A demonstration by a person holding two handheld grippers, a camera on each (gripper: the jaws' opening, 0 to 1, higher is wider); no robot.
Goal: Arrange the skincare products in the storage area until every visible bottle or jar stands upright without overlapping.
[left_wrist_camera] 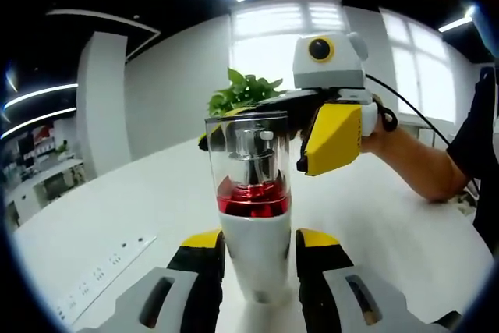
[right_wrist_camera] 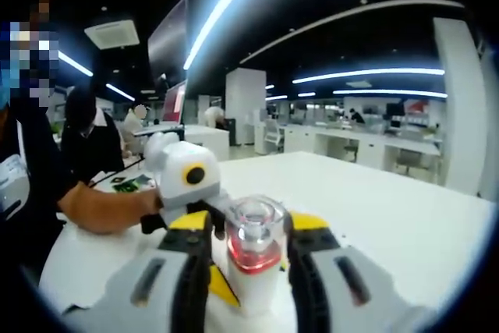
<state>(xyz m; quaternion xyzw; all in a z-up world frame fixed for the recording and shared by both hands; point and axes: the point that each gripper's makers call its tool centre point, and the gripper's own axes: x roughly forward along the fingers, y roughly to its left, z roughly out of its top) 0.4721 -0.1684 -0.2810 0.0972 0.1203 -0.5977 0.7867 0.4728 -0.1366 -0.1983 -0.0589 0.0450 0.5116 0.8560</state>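
Both tongs, left tongs (left_wrist_camera: pixel 259 259) and right tongs (right_wrist_camera: pixel 248 249), pinch one bottle (left_wrist_camera: pixel 254 216) standing on the table (left_wrist_camera: pixel 117 208). If they pull different ways, it could tip or slip.

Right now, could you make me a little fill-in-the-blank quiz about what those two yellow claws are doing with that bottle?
1. The bottle stands upright on a ____ table.
2. The liquid showing inside the bottle is ____.
3. The left gripper has its jaws at the bottle's white ____ part.
4. The right gripper has its jaws either side of the bottle's clear ____.

Missing words: white; red; lower; cap
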